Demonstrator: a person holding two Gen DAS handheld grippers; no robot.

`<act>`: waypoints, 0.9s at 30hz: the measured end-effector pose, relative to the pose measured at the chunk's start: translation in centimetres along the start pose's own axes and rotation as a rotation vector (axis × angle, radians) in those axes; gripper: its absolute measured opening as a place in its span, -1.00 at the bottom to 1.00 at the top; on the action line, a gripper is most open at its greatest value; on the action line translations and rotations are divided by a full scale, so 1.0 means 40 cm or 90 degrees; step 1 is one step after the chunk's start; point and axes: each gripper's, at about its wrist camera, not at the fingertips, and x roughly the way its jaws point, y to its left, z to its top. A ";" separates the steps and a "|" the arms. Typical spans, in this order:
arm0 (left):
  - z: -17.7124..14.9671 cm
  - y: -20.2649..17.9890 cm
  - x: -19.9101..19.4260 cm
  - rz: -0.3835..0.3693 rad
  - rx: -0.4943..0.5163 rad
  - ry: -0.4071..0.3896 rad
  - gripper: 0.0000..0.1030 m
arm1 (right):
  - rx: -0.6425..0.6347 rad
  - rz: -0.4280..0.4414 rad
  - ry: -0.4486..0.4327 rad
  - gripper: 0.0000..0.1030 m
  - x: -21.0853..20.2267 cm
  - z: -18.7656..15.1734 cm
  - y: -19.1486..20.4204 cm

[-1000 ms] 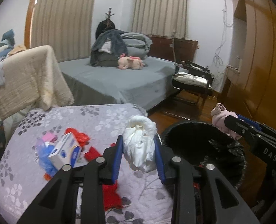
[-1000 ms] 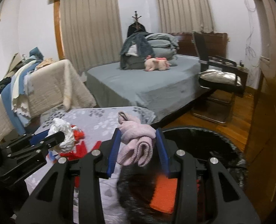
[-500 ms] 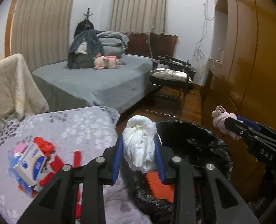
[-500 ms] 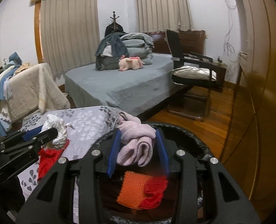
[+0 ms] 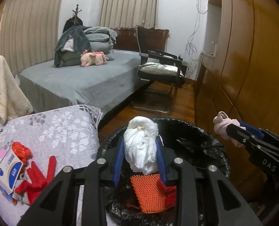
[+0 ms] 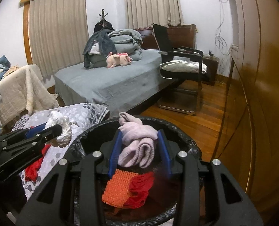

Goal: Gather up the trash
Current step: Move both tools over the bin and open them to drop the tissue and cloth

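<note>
My left gripper [image 5: 140, 150] is shut on a crumpled white wad [image 5: 141, 146] and holds it over the near left rim of a black-lined trash bin [image 5: 201, 141]. The right gripper [image 6: 139, 146] is shut on a rolled pink cloth [image 6: 137, 146], hanging above the bin [image 6: 192, 150] opening. Inside the bin lie an orange knitted piece [image 6: 116, 188] and a red scrap [image 6: 141, 188]. On the floral-covered table [image 5: 64, 128] to the left remain a red glove [image 5: 39, 179], a blue-and-white box [image 5: 8, 169] and other small litter.
A grey bed [image 5: 79, 81] with a pink plush toy [image 5: 93, 58] stands behind the table. A black chair [image 5: 162, 69] sits on the wooden floor to the right of the bed. A wooden wardrobe [image 5: 252, 66] fills the right side, close to the bin.
Both grippers have swung right, away from the table and over the bin, each still shut on its load. The bin's orange and red contents have come into view below them.
</note>
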 end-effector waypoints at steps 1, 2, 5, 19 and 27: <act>0.000 -0.003 0.006 -0.001 0.000 0.003 -0.38 | 0.001 -0.002 0.001 -0.27 0.004 -0.001 0.002; -0.001 -0.005 0.013 -0.004 0.000 0.007 -0.38 | 0.002 -0.003 0.003 -0.27 0.007 -0.003 -0.001; -0.004 -0.006 0.029 -0.015 0.000 0.017 -0.29 | 0.006 -0.009 0.007 -0.22 0.014 -0.011 -0.010; -0.014 0.072 -0.045 0.019 -0.022 -0.012 0.79 | 0.025 -0.034 -0.024 0.90 -0.012 0.002 -0.009; -0.025 0.179 -0.158 0.088 -0.030 -0.045 0.88 | 0.015 -0.004 -0.028 0.90 -0.019 0.018 0.063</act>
